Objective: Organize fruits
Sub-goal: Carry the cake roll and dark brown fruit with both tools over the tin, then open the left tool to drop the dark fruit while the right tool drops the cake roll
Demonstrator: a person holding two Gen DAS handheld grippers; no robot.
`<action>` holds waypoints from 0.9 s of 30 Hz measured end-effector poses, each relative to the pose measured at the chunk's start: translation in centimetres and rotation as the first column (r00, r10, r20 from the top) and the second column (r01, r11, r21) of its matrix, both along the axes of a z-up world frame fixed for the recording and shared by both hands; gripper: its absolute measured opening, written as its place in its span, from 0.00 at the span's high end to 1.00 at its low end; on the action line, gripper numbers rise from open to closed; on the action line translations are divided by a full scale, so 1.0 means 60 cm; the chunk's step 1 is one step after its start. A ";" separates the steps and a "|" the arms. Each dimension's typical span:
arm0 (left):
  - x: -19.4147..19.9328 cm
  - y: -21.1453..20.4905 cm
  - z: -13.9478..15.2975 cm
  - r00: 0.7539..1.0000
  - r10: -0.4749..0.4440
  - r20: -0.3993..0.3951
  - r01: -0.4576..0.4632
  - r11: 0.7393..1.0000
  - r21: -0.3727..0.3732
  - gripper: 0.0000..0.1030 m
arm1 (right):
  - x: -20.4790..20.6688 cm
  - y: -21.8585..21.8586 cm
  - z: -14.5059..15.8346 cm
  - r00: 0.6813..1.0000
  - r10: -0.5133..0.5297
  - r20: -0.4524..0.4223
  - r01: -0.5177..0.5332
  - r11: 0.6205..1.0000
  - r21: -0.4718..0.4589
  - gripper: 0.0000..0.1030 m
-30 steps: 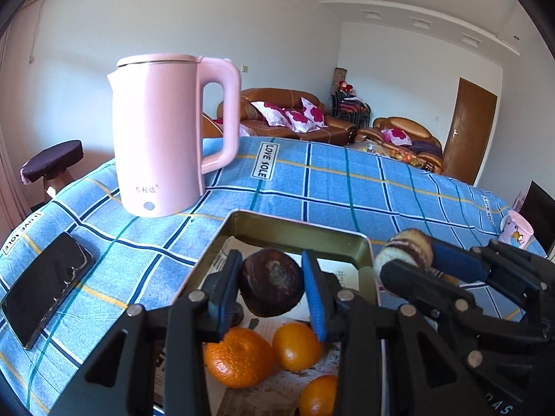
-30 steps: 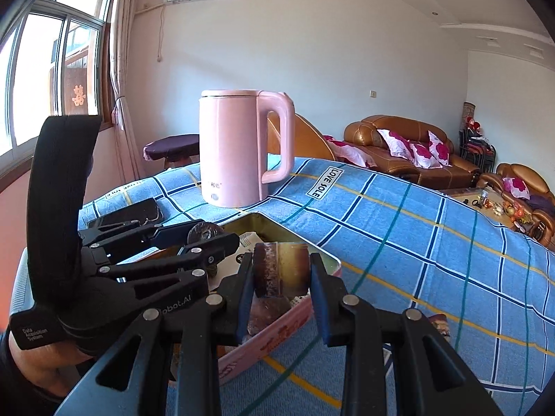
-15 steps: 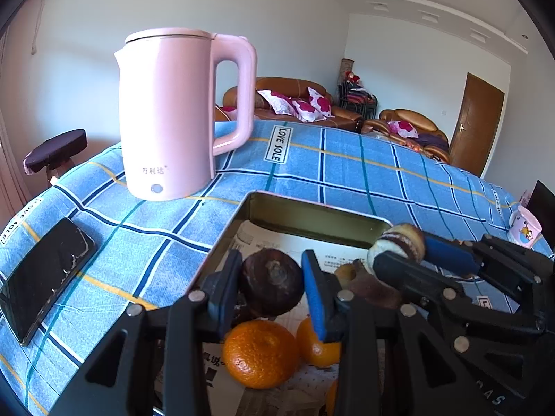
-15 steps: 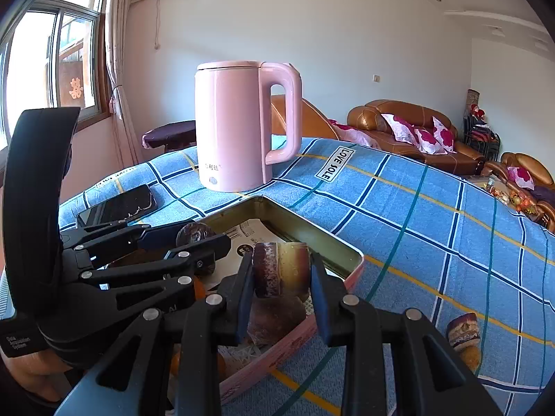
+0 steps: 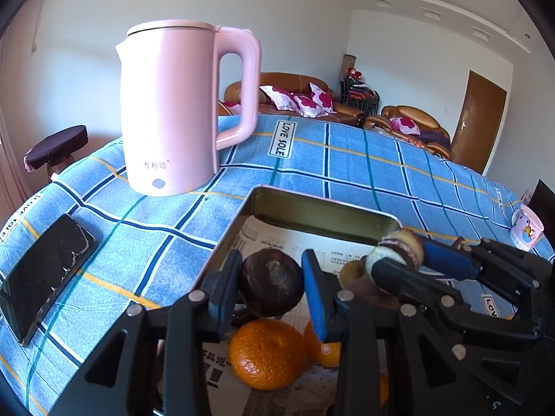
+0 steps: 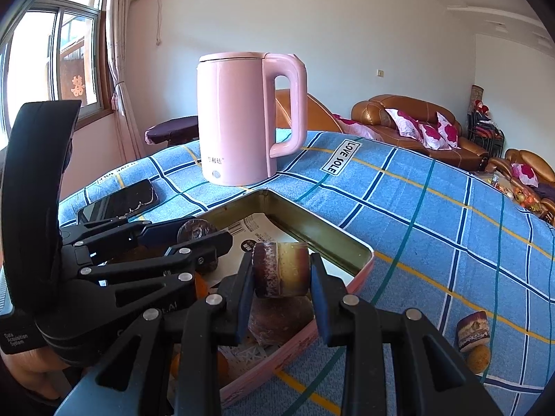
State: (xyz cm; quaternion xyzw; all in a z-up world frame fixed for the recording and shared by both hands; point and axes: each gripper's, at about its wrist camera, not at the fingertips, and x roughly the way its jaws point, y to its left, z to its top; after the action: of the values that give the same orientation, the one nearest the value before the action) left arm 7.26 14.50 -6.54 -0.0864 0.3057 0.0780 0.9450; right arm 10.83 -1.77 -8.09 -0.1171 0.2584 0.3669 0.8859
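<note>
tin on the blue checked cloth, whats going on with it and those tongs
A person is sorting fruit into the tin. The left tongs grip a dark round fruit and the right tongs grip a brown cut piece, both over the tin. Oranges already lie inside on newspaper.

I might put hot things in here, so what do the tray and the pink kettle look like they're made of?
Tray: seemingly metal tin, its inner wall showing a dull brassy sheen, pink outside, newspaper-lined. Pink kettle: likely plastic shell, smooth matte, moulded handle; interior hidden.
</note>
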 end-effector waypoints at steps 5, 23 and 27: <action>0.002 0.002 -0.002 1.000 0.000 -0.007 0.000 1.000 -0.007 0.64 | -0.002 0.005 -0.001 1.000 0.010 0.009 -0.010 1.000 -0.011 0.69; -0.009 0.016 0.001 0.999 0.031 0.008 -0.030 0.998 -0.049 0.45 | 0.001 -0.002 0.000 1.000 0.028 -0.010 -0.027 0.999 0.032 0.65; -0.013 0.013 0.009 0.999 0.039 0.022 -0.038 0.999 -0.034 0.33 | 0.005 -0.013 0.006 1.000 0.006 -0.009 -0.005 0.998 0.055 0.53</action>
State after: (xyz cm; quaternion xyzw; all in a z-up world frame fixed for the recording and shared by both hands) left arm 6.49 15.25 -5.99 -0.1090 0.2946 0.0901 0.9451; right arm 11.11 -2.57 -7.73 -0.0918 0.2522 0.3767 0.8866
